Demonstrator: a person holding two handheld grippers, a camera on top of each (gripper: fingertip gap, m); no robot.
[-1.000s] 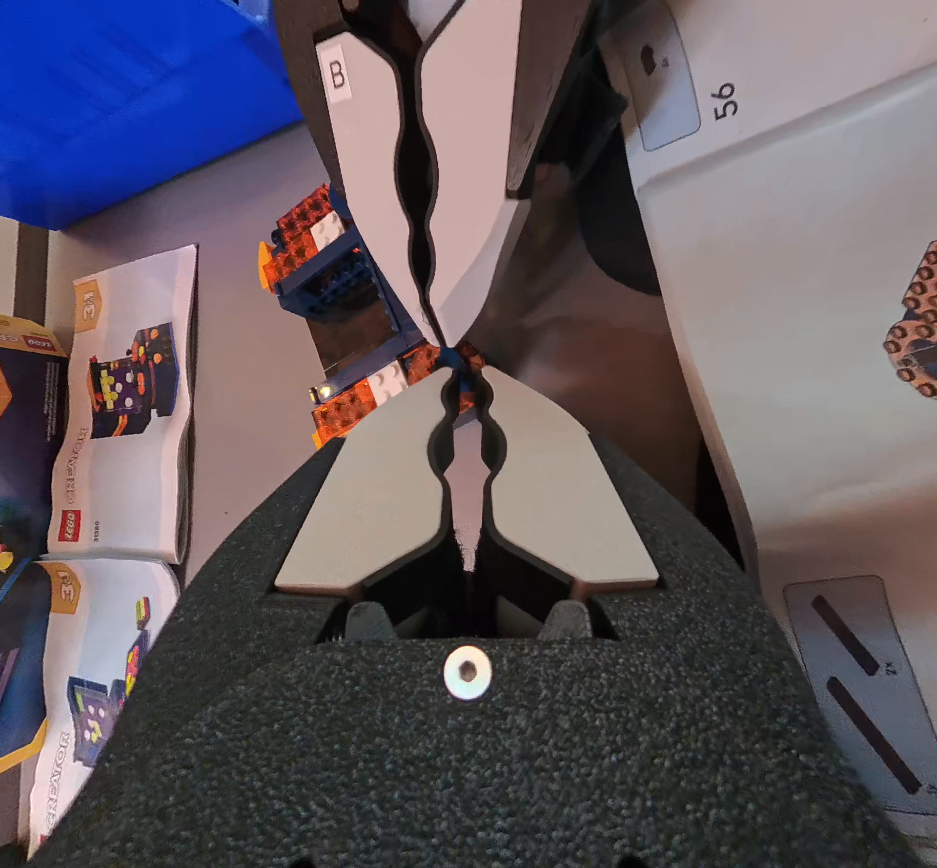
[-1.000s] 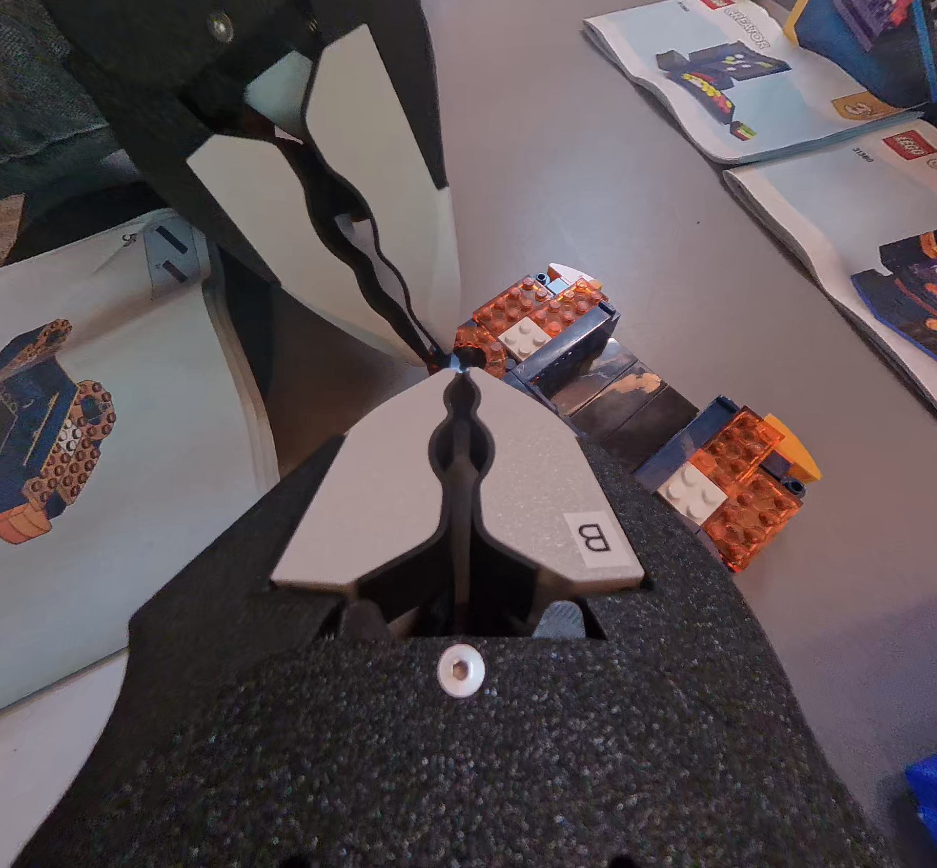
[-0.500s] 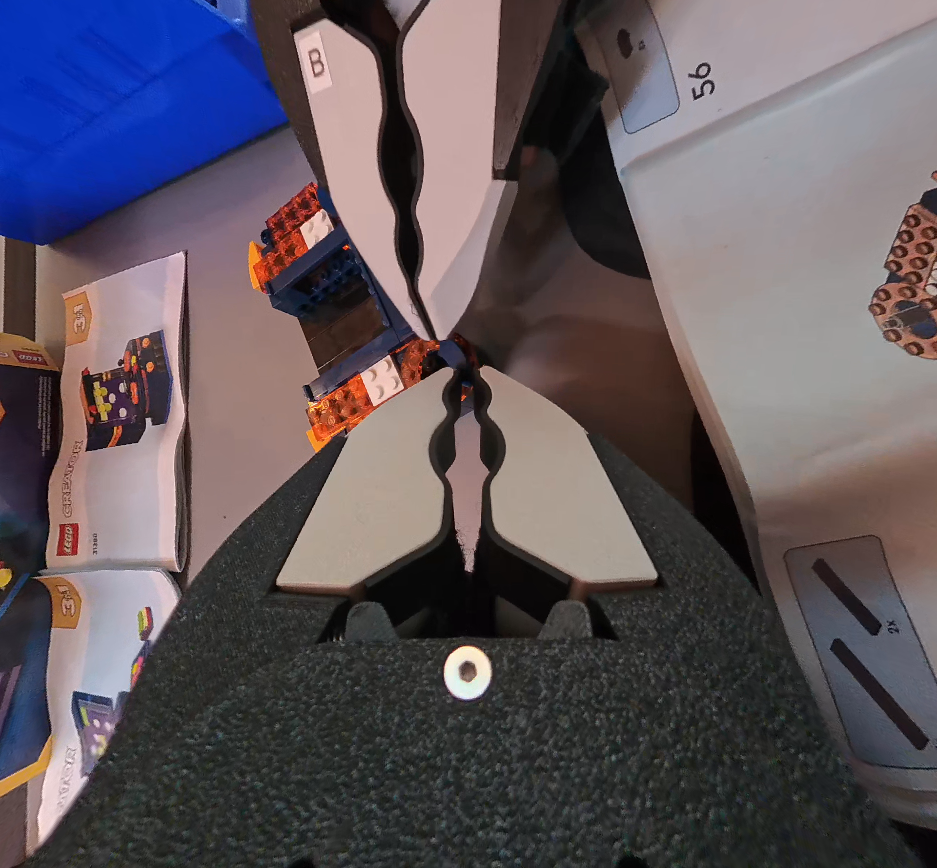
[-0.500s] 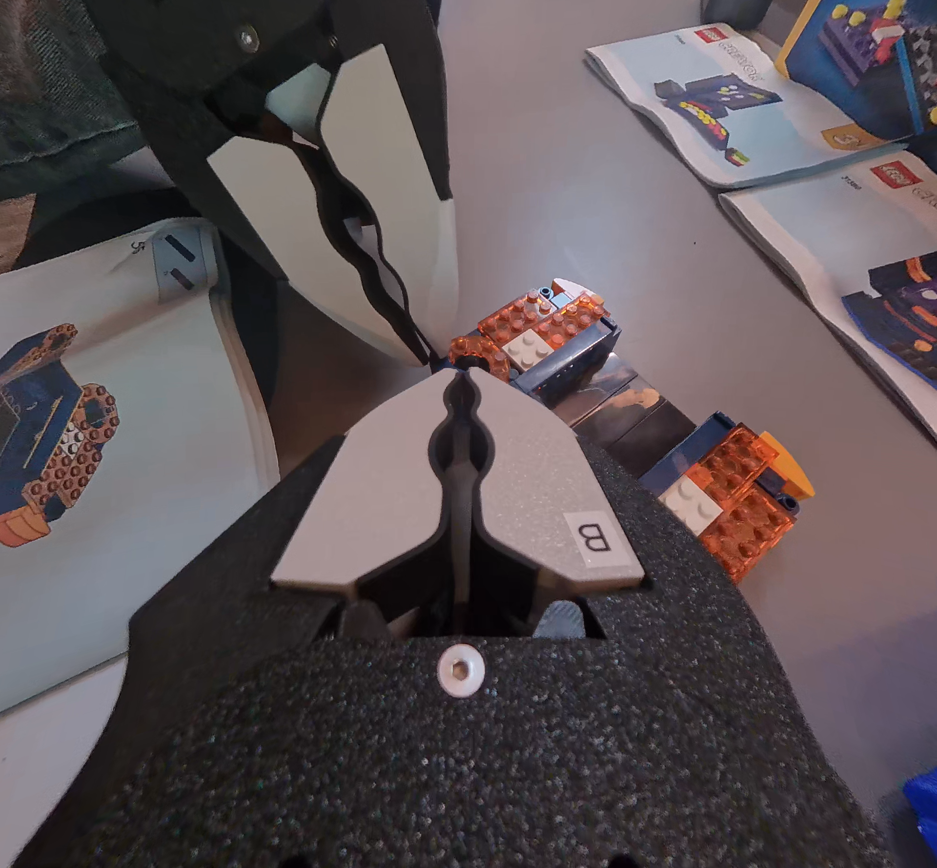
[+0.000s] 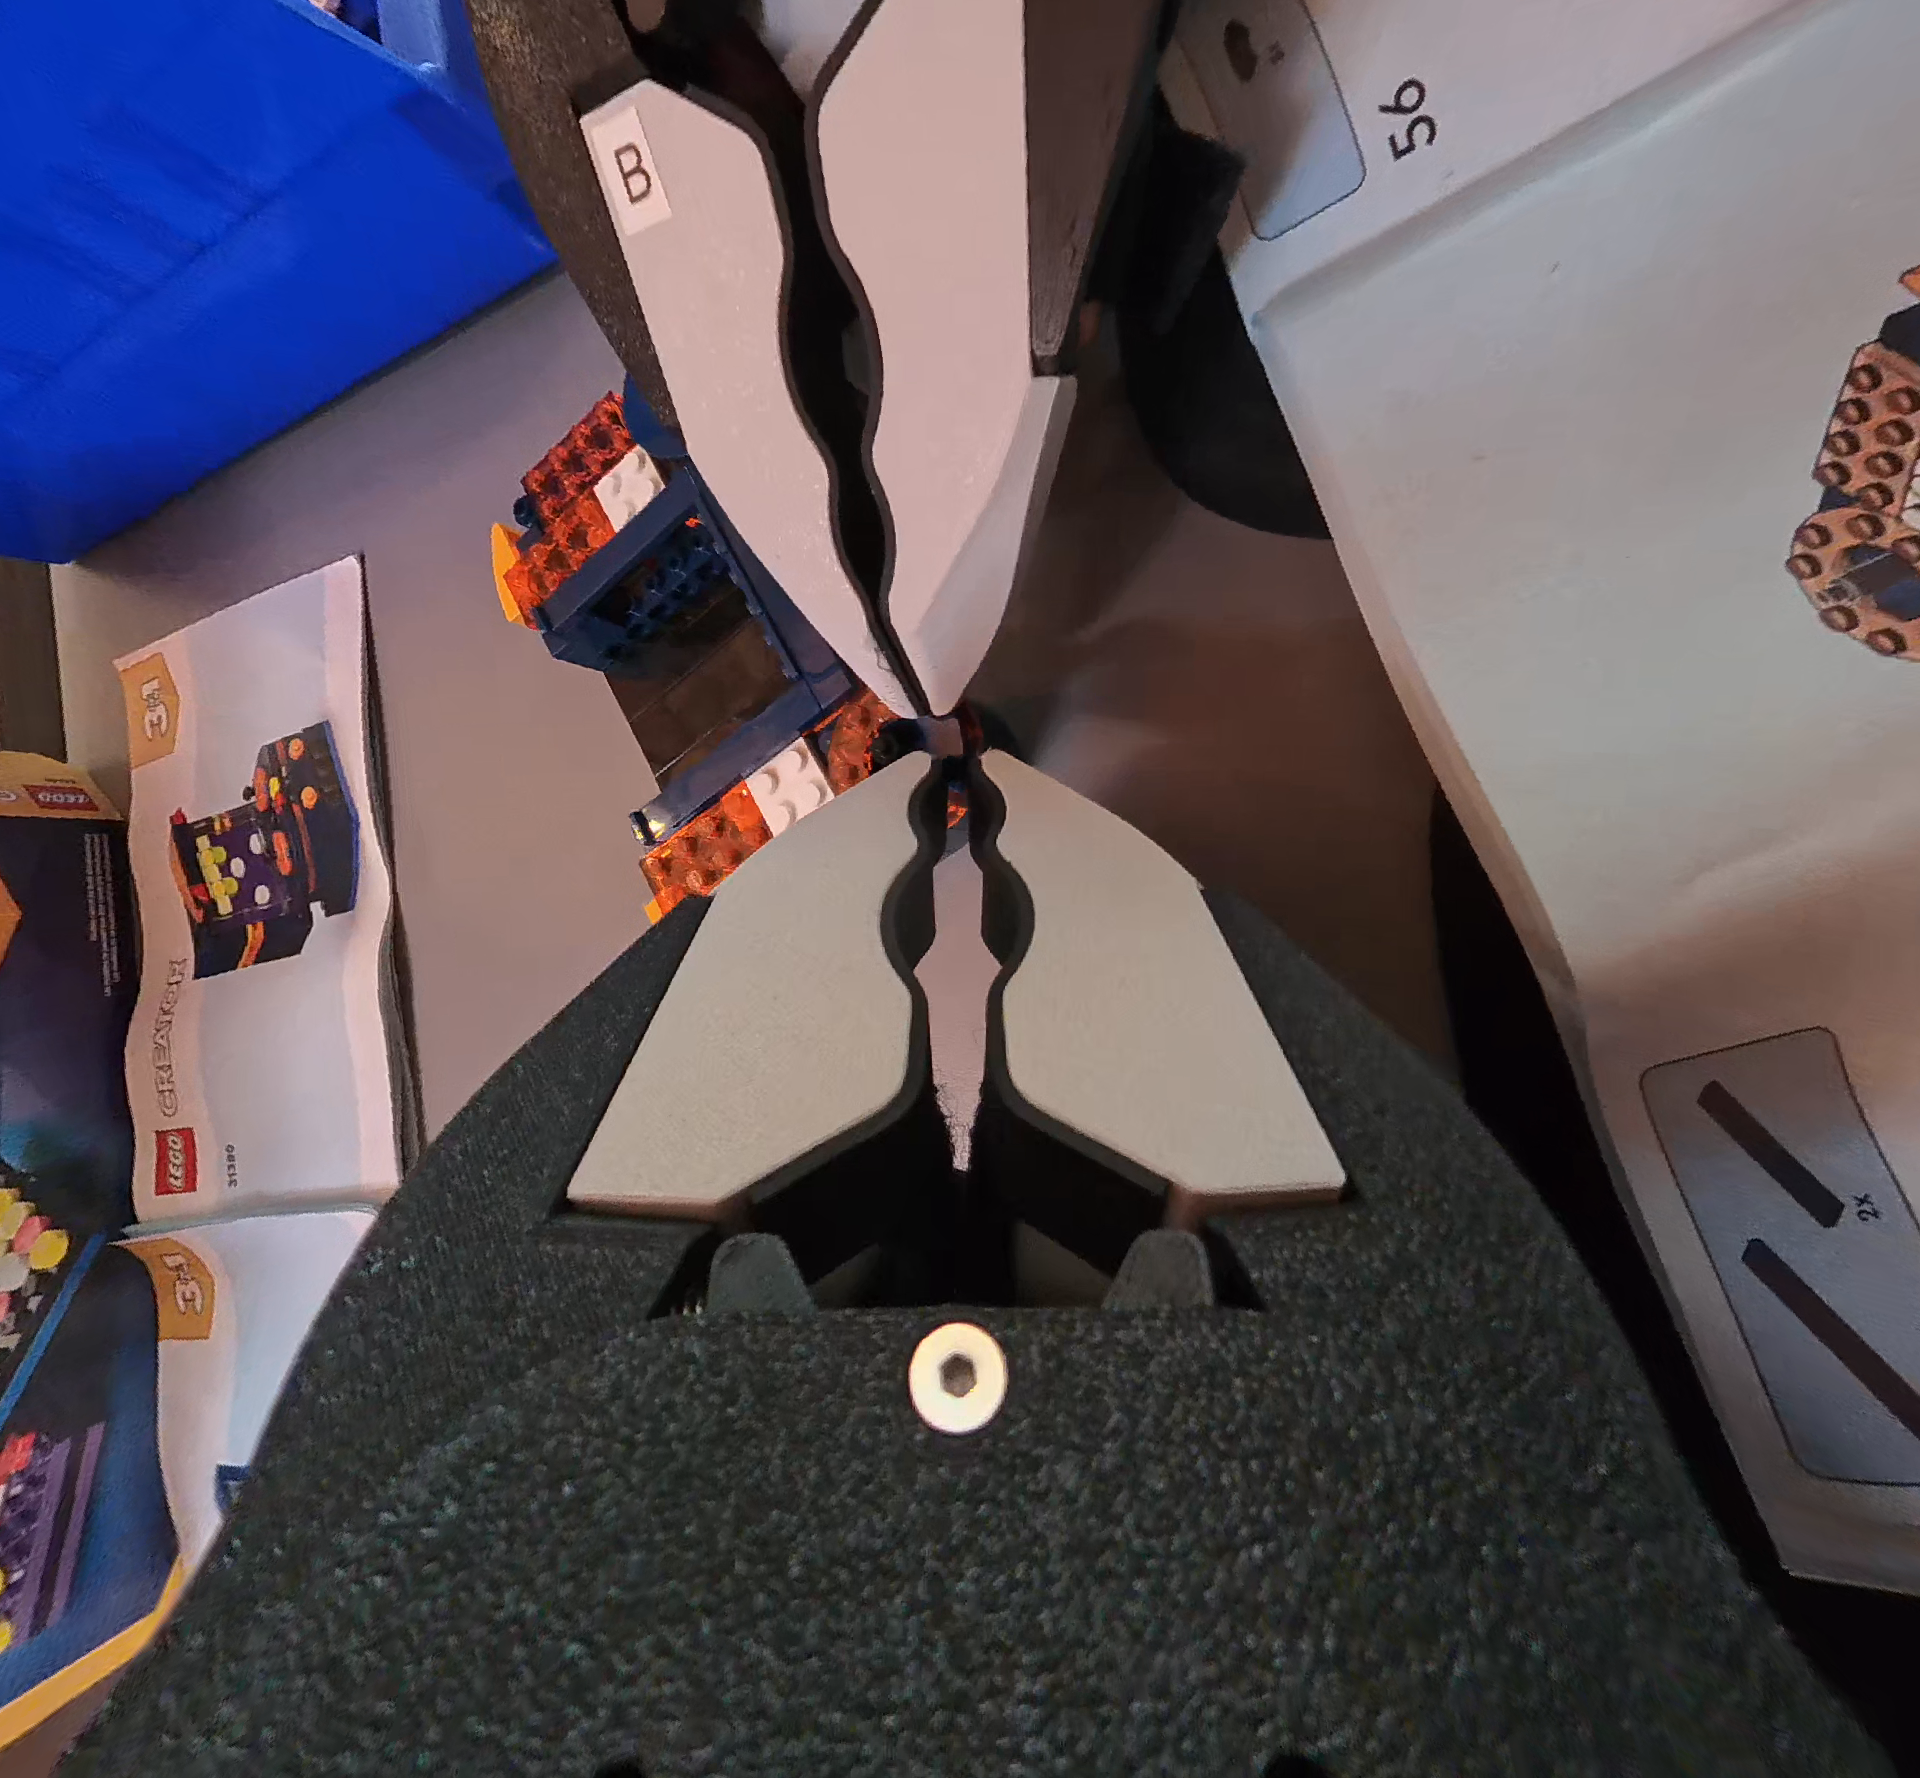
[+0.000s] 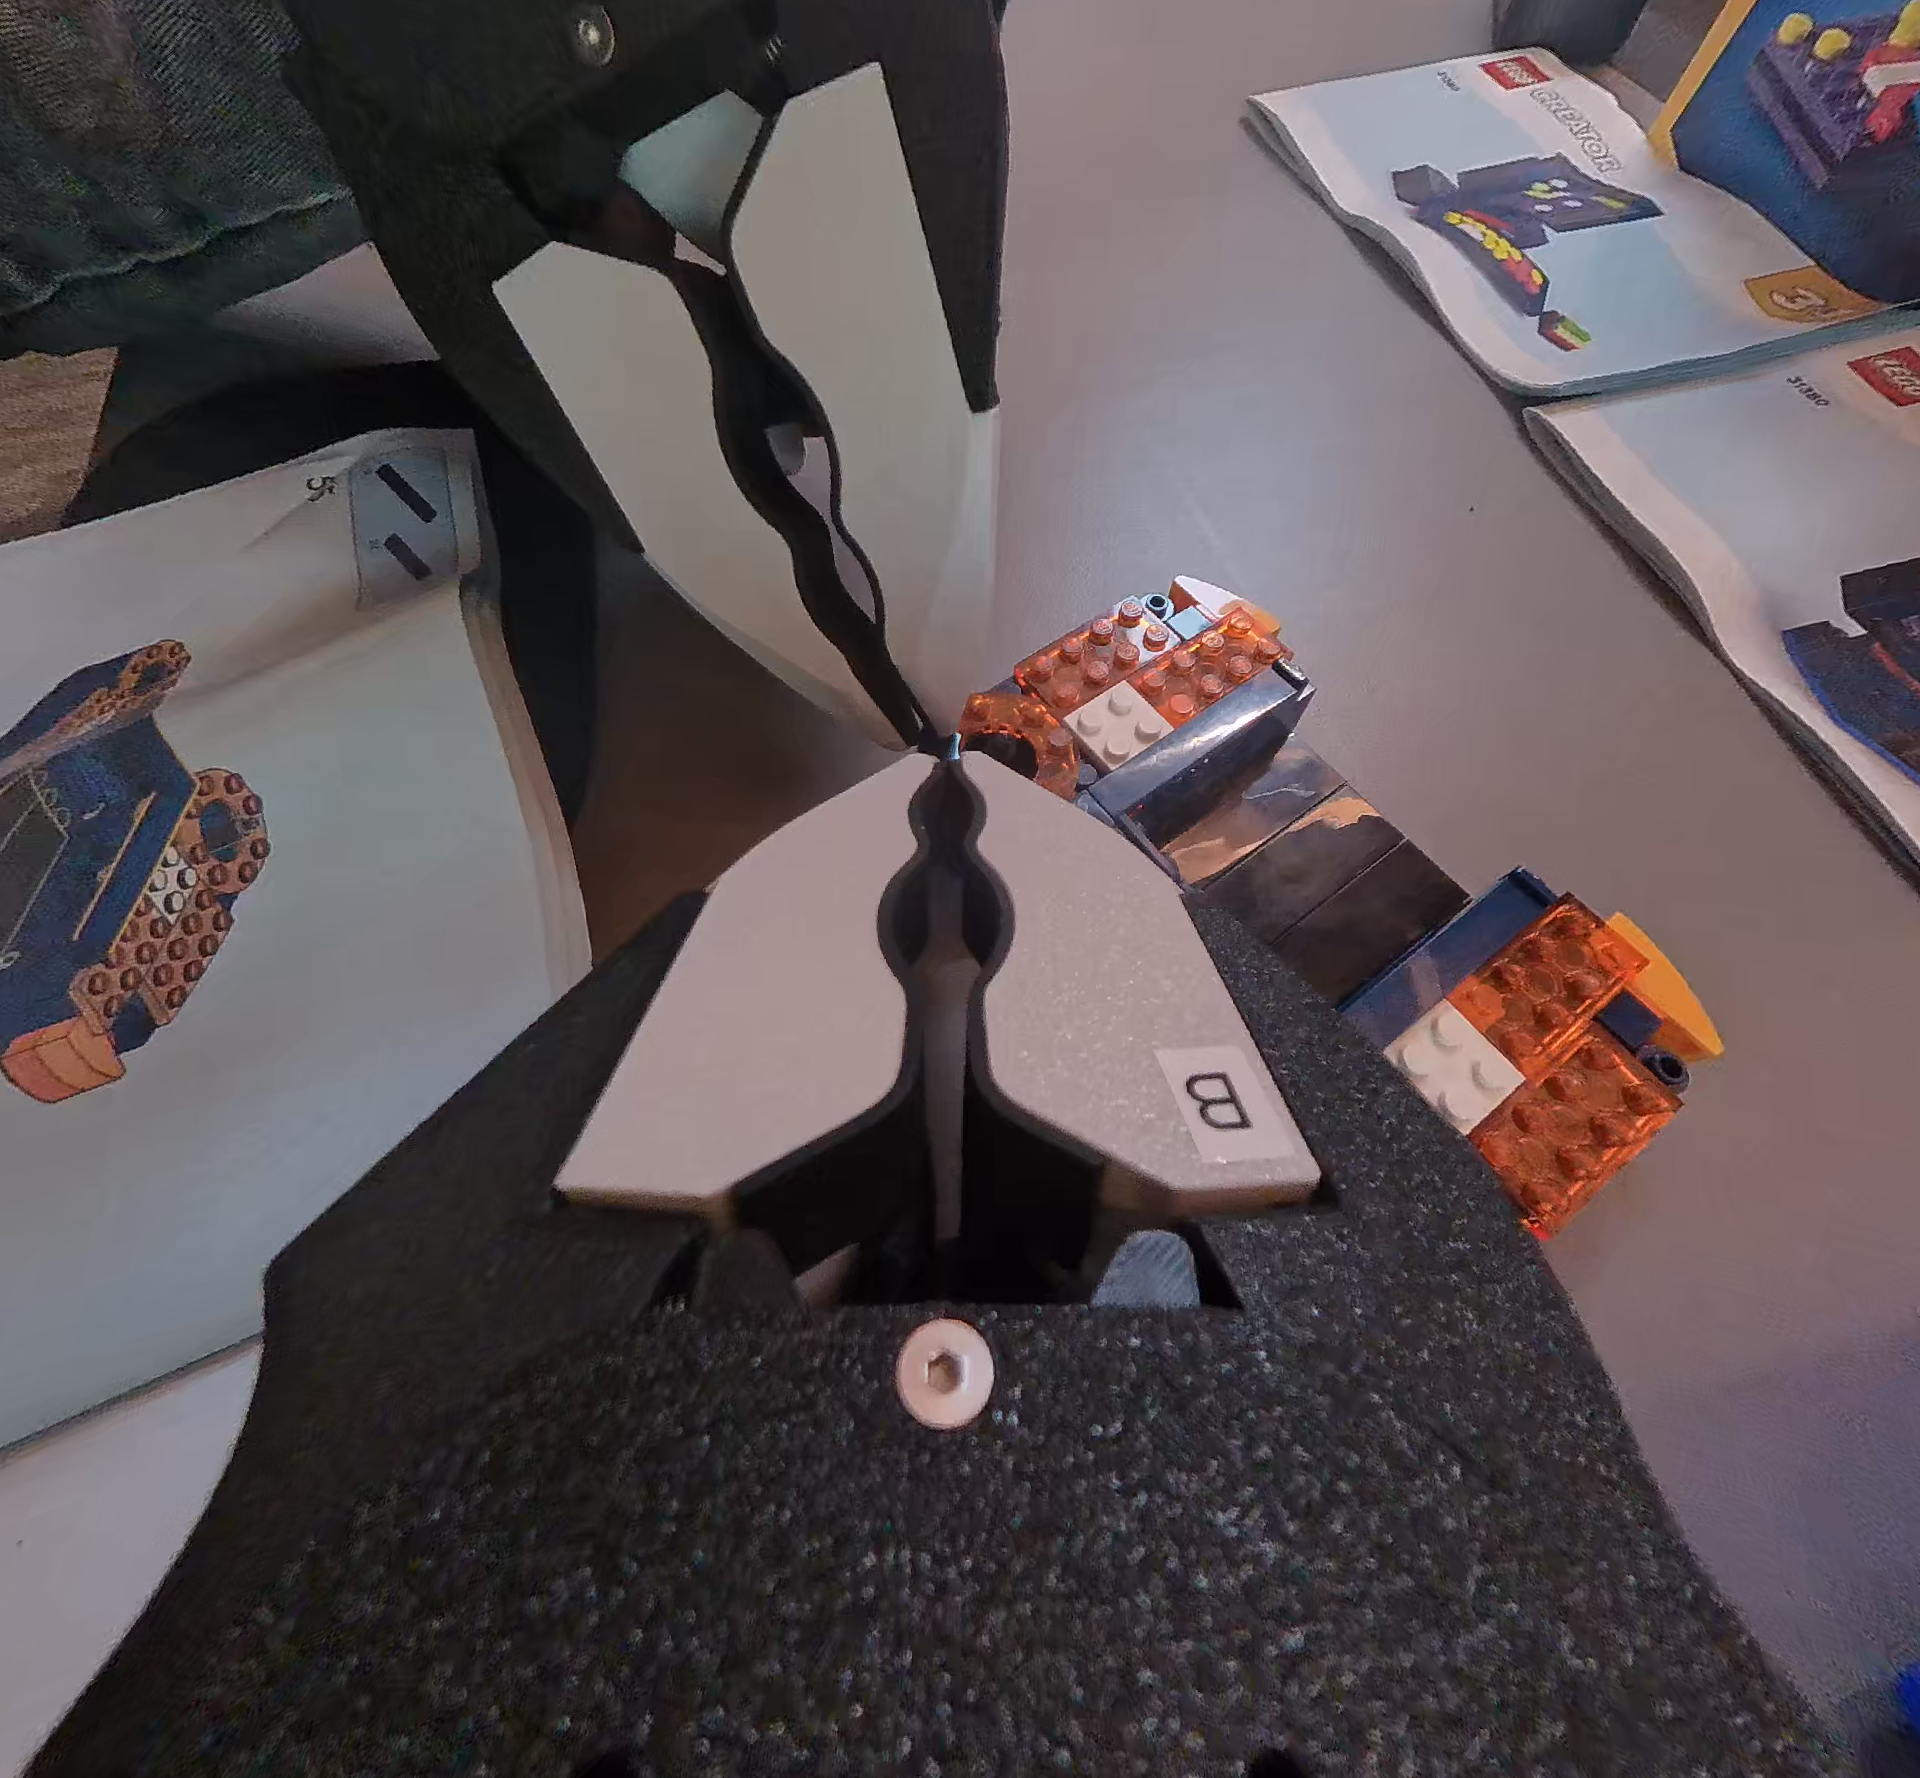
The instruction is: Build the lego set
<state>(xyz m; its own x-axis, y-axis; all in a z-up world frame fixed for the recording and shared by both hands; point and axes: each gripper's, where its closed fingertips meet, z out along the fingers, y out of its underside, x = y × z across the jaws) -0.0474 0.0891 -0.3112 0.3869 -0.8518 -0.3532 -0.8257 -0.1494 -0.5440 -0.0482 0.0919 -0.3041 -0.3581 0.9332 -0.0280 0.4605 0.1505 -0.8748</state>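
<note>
Both grippers, left (image 5: pixel 948 772) and right (image 6: pixel 943 760), stay pinched shut, tip to tip beside the lego model (image 6: pixel 1278 824), which has barely moved.

The half-built orange and dark blue lego model (image 6: pixel 1299 855) is lying mid-frame on the grey table (image 6: pixel 1247 378); two white paper booklets (image 6: pixel 1538 211) are lying upper right.
</note>
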